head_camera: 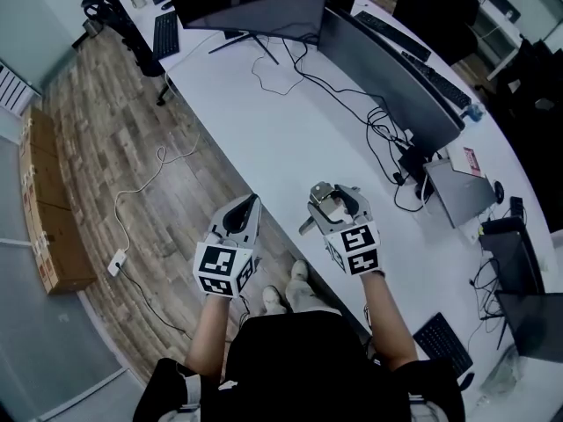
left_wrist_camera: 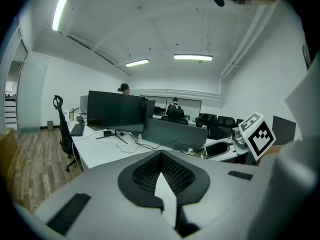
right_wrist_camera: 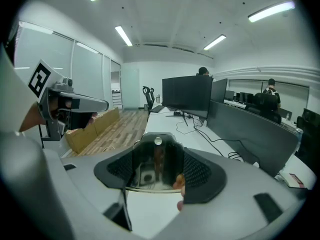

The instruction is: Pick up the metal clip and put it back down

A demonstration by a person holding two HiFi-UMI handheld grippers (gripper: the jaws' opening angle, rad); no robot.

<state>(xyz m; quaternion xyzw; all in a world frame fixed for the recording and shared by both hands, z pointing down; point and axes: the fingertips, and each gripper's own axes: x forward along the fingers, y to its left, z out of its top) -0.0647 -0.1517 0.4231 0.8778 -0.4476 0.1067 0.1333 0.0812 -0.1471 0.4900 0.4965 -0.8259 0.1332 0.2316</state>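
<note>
The metal clip [head_camera: 326,200] is a shiny, mirror-like clip with a dark top edge. It is clamped between the jaws of my right gripper [head_camera: 332,197], held in the air above the near edge of the white desk [head_camera: 290,139]. In the right gripper view the clip [right_wrist_camera: 155,168] fills the gap in my right gripper [right_wrist_camera: 158,151], upright. My left gripper [head_camera: 249,204] hovers to the left, over the desk edge and the floor. Its jaws are pressed together with nothing between them in the left gripper view [left_wrist_camera: 162,158].
Two dark monitors [head_camera: 391,73] stand along the far side of the desk, with black cables [head_camera: 383,134] trailing between them. A laptop [head_camera: 459,192] and keyboard [head_camera: 444,341] lie at right. An office chair [head_camera: 114,16], cardboard boxes [head_camera: 48,200] and a power strip [head_camera: 116,260] sit on the wood floor at left.
</note>
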